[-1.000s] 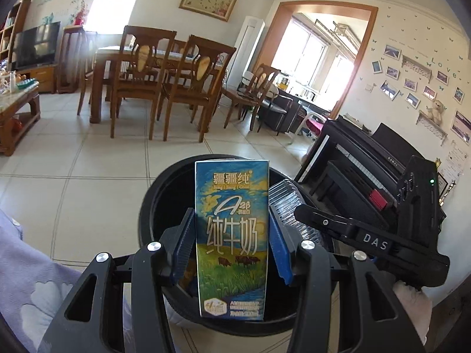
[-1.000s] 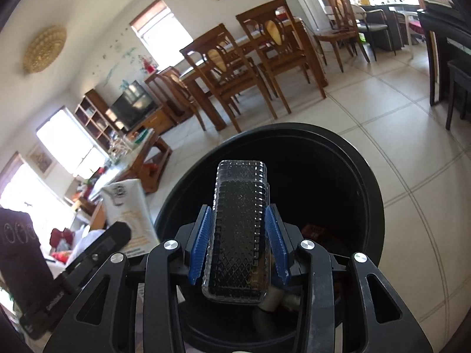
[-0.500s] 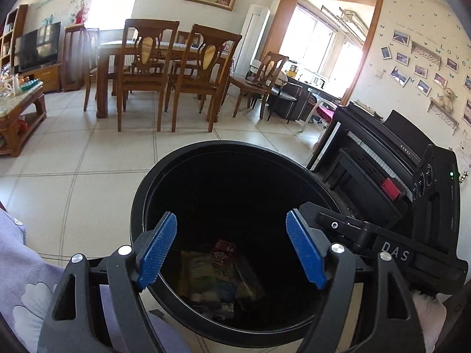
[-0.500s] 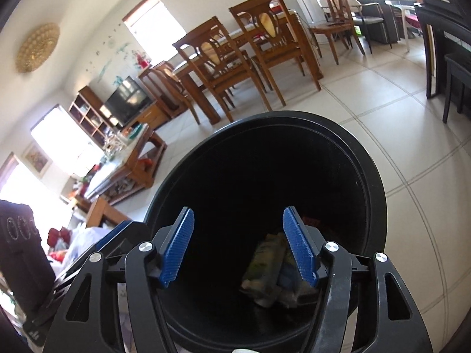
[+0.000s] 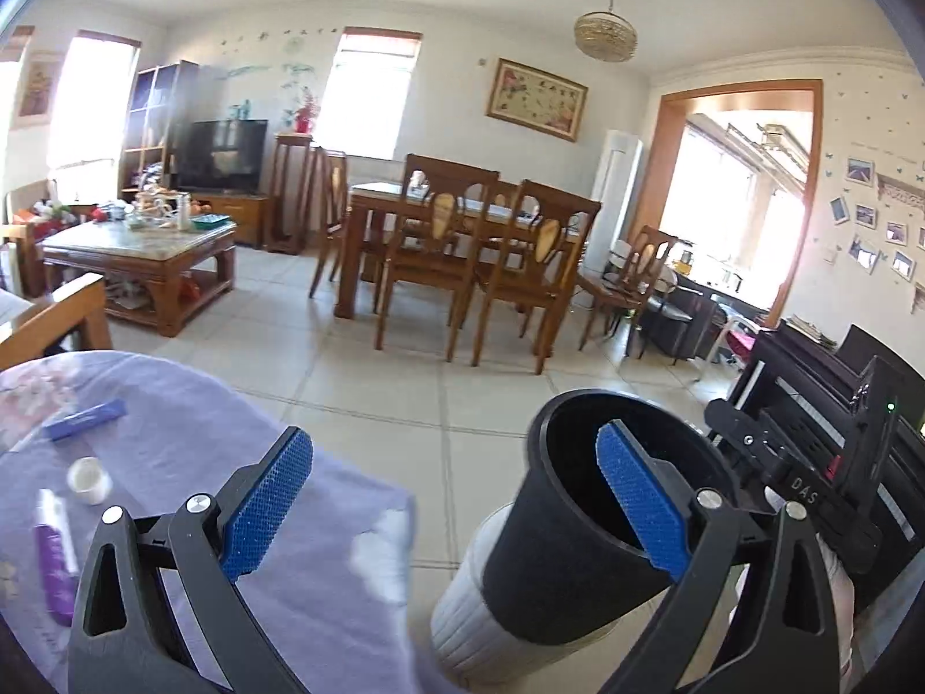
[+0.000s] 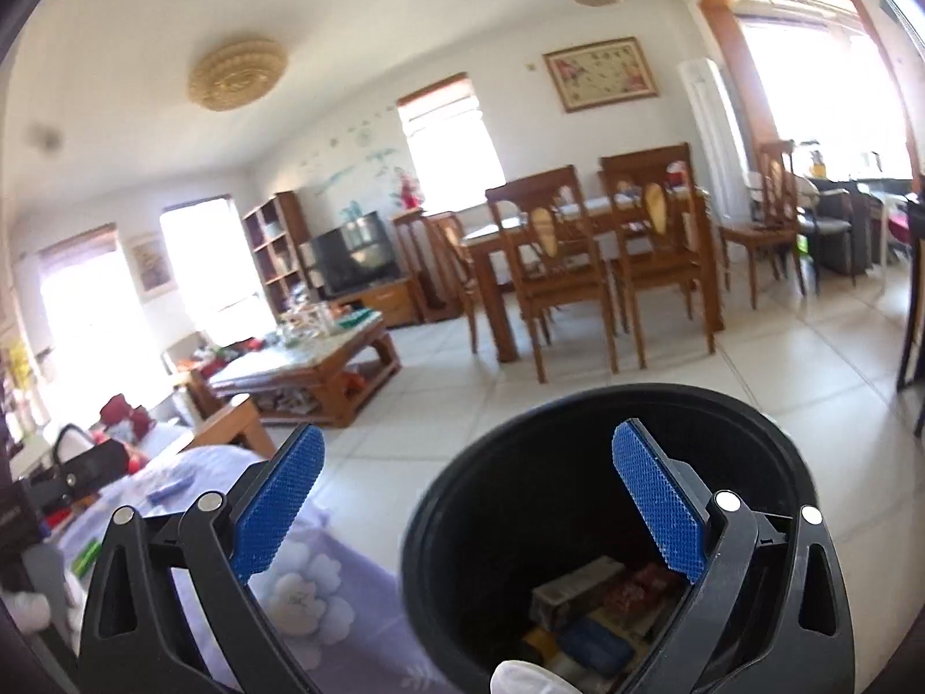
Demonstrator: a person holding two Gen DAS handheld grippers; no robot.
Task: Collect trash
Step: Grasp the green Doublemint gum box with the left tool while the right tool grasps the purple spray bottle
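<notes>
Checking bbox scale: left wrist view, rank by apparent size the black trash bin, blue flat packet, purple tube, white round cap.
1. Black trash bin, though nearness inflates it.
2-3. Purple tube and blue flat packet: look alike, no ranking.
4. White round cap.

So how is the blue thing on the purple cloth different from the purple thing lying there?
The blue packet is flat, short and blue, while the purple tube is rounder, longer and purple with a white end. The blue packet lies far back on the purple cloth, slanted sideways; the purple tube lies nearer the left gripper, pointing nearly straight away. Both lie flat on the cloth, untouched, outside the black trash bin.
</notes>
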